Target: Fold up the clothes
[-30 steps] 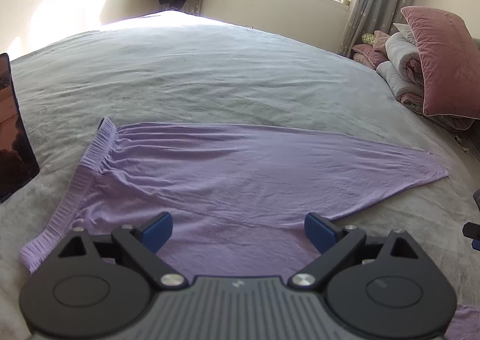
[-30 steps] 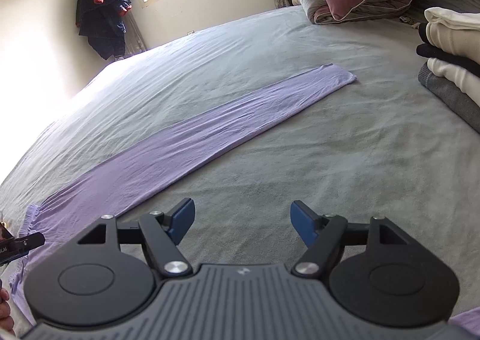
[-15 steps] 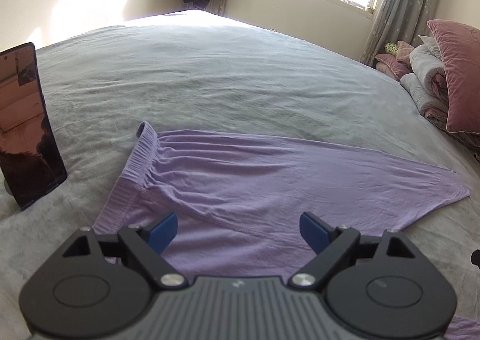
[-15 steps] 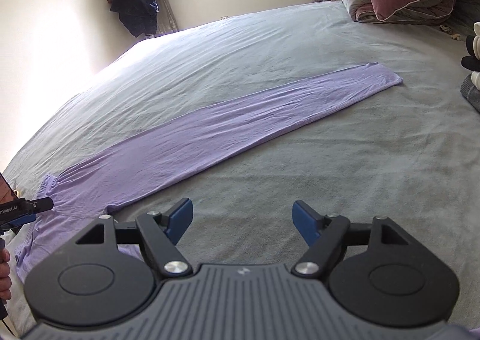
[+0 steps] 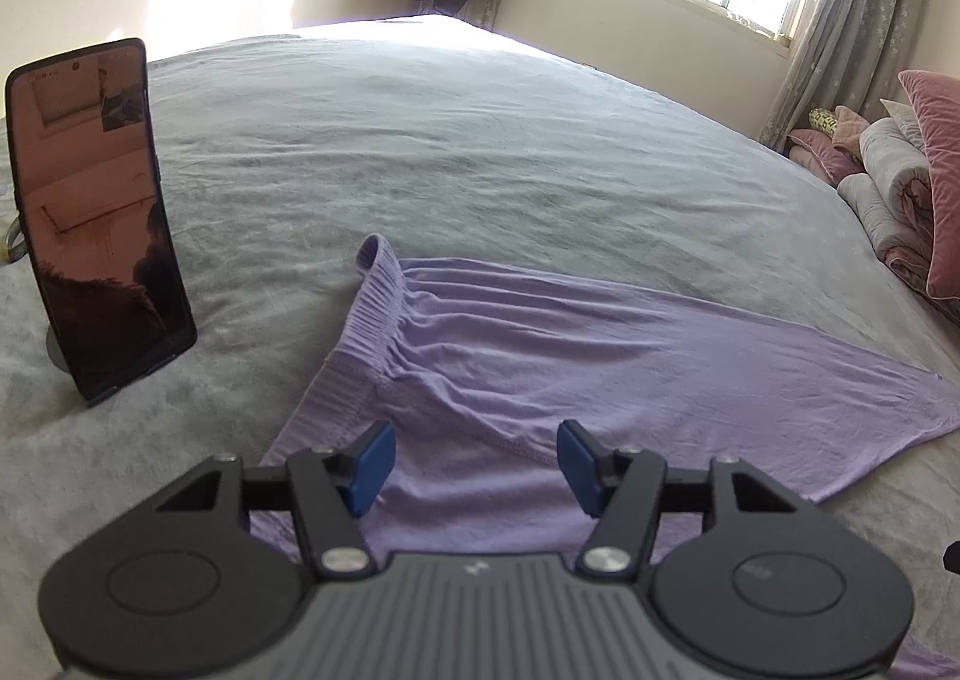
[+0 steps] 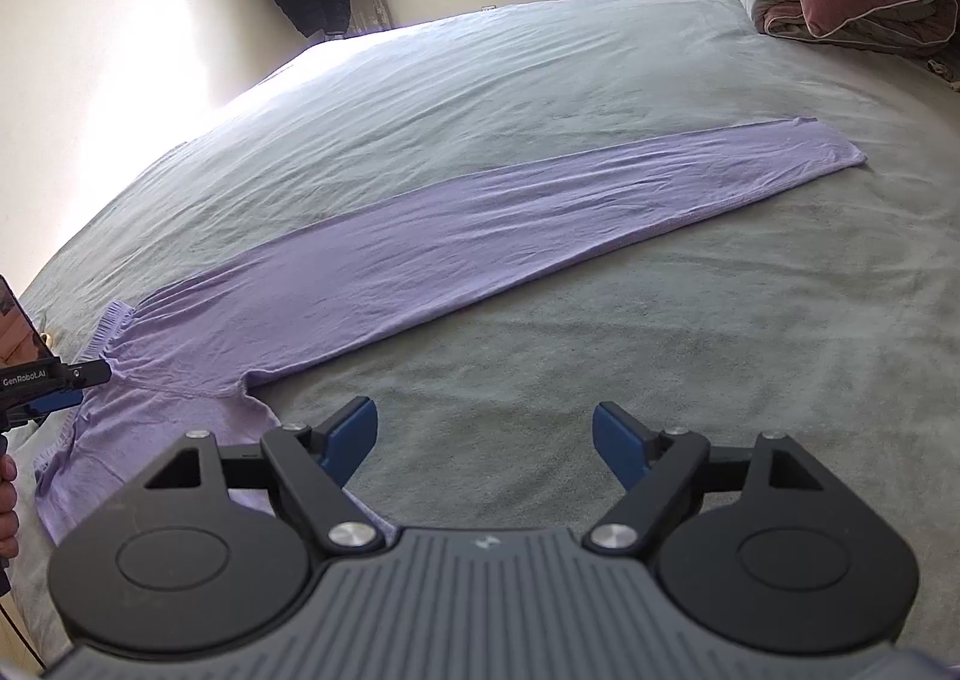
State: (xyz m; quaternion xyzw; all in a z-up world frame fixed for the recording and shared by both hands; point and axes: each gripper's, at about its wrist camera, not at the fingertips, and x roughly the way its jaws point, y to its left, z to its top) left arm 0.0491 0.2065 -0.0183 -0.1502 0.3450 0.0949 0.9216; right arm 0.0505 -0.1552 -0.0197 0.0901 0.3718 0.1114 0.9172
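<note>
The lilac trousers (image 5: 600,356) are spread flat on the bed (image 5: 480,152) for folding. The left tool (image 5: 474,461) is closing over the crotch fabric, nothing pinched yet; the right tool (image 6: 485,440) is opening, empty, beside it.

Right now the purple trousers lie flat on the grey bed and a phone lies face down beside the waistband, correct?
Not quite. The phone stands upright on a stand, screen showing, beside the waistband. The left wrist view shows it. The trousers do lie flat on the bed.
</note>
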